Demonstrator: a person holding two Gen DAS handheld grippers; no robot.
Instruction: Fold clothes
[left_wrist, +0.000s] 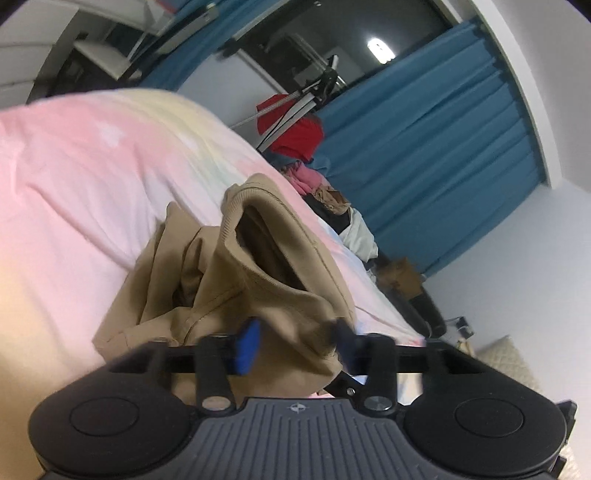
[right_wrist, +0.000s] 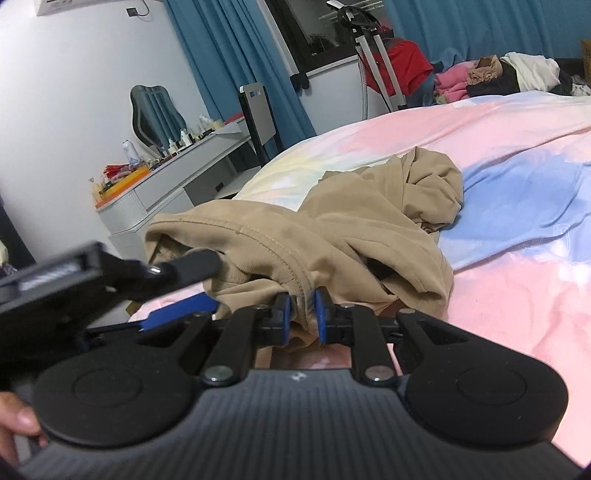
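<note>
A crumpled tan garment (left_wrist: 236, 266) lies on a pastel pink, blue and yellow bedspread (left_wrist: 92, 177). In the left wrist view my left gripper (left_wrist: 295, 343) is open, its blue pads (left_wrist: 246, 347) spread either side of the garment's near edge, with cloth between them. In the right wrist view the tan garment (right_wrist: 351, 229) bunches on the bedspread (right_wrist: 517, 288). My right gripper (right_wrist: 303, 314) is shut on its ribbed hem. The left gripper (right_wrist: 177, 284) shows at the left, one finger over the hem and one under it.
A pile of mixed clothes (right_wrist: 491, 75) lies at the far side of the bed. A tripod (right_wrist: 373, 55) with red cloth stands by blue curtains (right_wrist: 229, 55). A grey desk (right_wrist: 177, 177) with small items and a chair (right_wrist: 155, 110) stand at the left.
</note>
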